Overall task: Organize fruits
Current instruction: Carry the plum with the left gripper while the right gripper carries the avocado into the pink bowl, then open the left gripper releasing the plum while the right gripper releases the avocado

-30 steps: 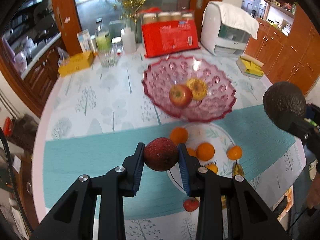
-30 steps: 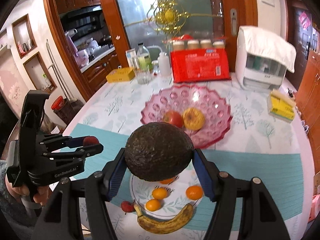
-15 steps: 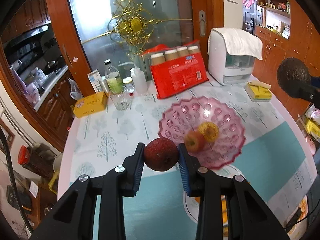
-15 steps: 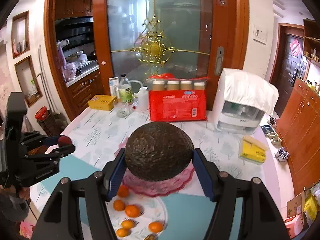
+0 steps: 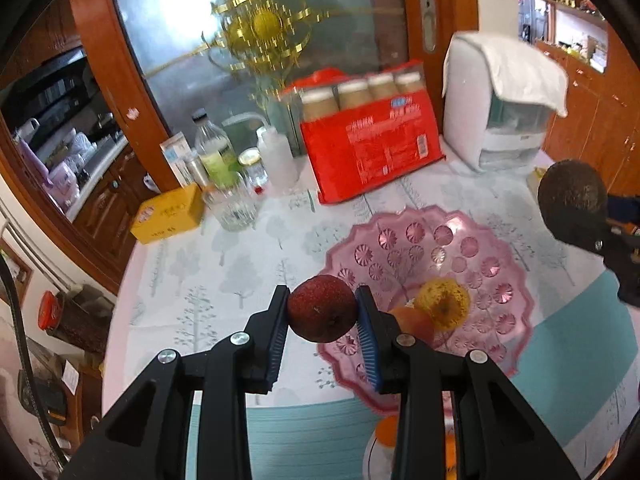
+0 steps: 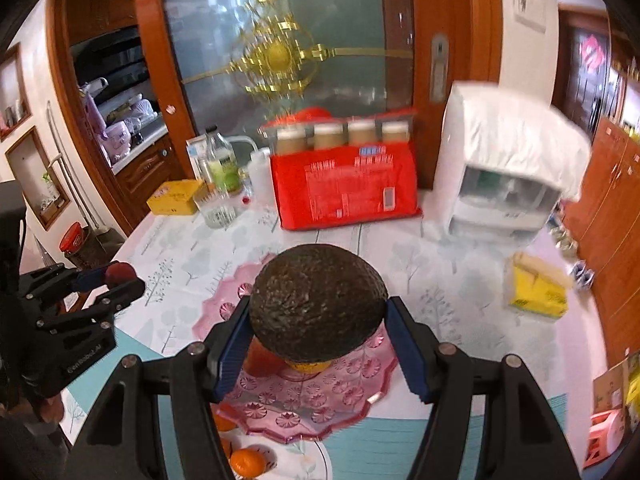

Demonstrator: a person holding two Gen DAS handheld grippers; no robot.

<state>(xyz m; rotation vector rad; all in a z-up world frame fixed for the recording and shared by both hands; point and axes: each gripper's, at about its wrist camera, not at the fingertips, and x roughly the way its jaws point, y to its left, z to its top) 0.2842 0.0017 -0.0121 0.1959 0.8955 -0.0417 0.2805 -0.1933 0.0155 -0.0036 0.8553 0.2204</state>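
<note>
Your left gripper [image 5: 322, 330] is clamped on a small dark-red fruit [image 5: 322, 307], rough-skinned and round, held at the pad tips above the near rim of the pink bowl [image 5: 492, 280]. Your right gripper [image 6: 316, 340] is clamped on a dark, pebbly avocado [image 6: 318, 302], its long axis lying crosswise between the pads, over the same bowl.

Beyond your left gripper's fingers, the left wrist view shows a yellow fruit [image 5: 442, 305] and a red apple [image 5: 414, 322] lying touching in the bowl; the right wrist view hides most of both behind the avocado. The right wrist view alone shows a yellow pack [image 6: 536, 290] to the right of the right gripper and oranges [image 6: 248, 462] on a white plate [image 6: 296, 460] below it. Each view catches the other gripper at its edge.
</note>
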